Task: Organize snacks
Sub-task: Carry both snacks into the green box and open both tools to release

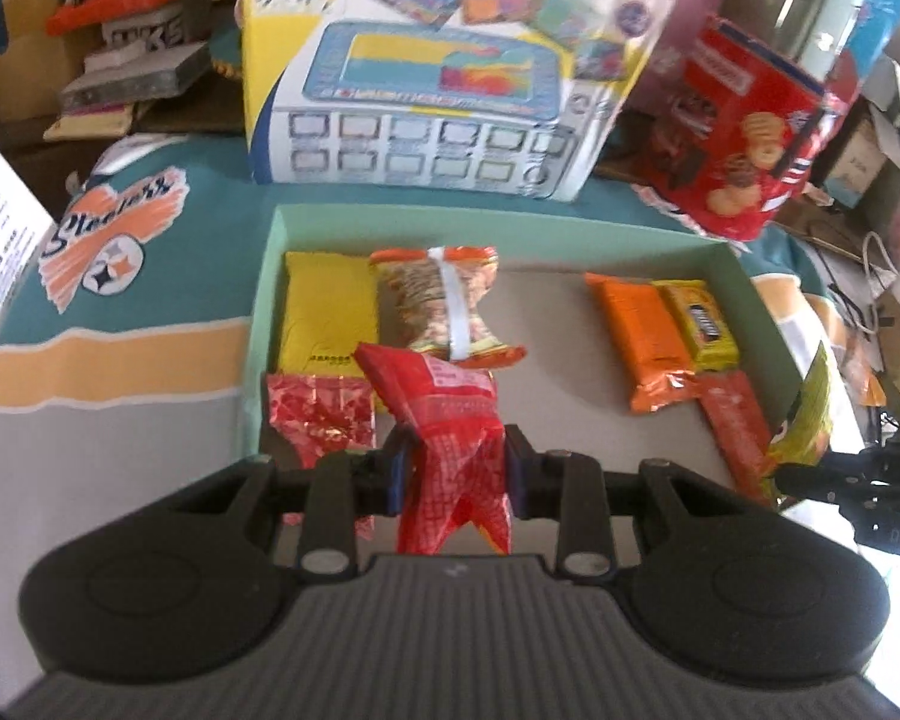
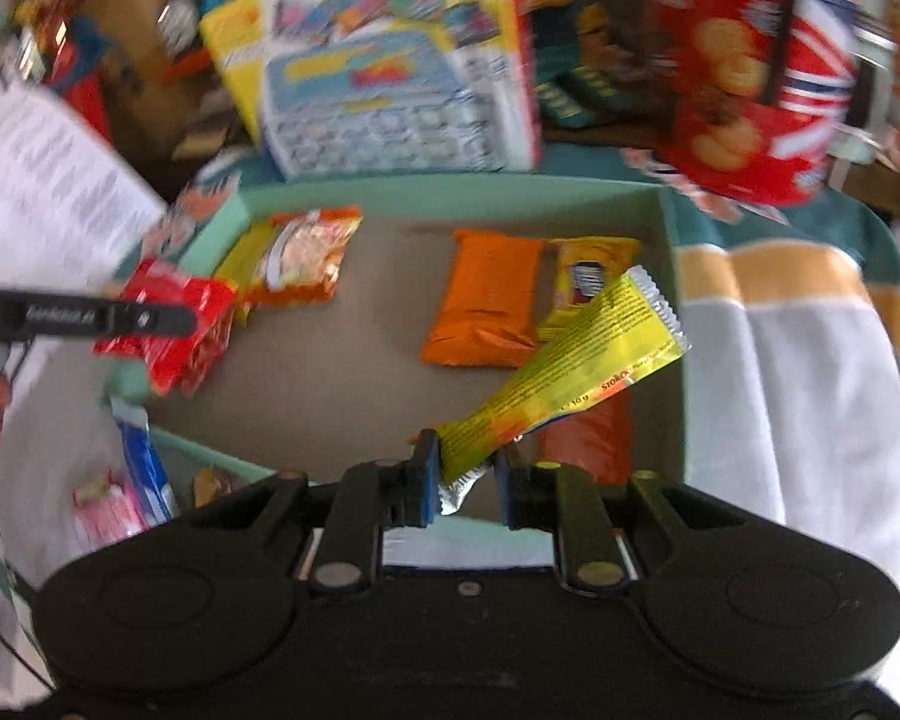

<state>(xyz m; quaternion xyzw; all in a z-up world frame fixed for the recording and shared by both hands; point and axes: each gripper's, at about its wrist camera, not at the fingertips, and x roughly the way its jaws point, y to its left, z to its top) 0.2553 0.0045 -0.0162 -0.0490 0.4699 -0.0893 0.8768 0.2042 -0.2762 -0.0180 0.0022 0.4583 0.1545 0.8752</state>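
Left tool (image 1: 453, 468) grips a red packet (image 1: 450, 420), right tool (image 2: 465, 477) a yellow wrapper (image 2: 570, 360), above the green box (image 1: 498, 222); behind the box, a toy carton (image 1: 426, 72) and biscuit tin (image 1: 744, 132).

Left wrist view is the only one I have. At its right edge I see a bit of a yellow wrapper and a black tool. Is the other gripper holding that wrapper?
Observer: Yes. The right gripper is shut on one end of a long yellow foil snack bar.
Operator: Where does the bar point?
Observer: It slants up and right over the green cardboard tray, above a red packet.
Operator: My red mesh-print bag, is it seen from there?
Observer: Yes, the red mesh-print bag hangs in the left gripper over the tray's left wall.
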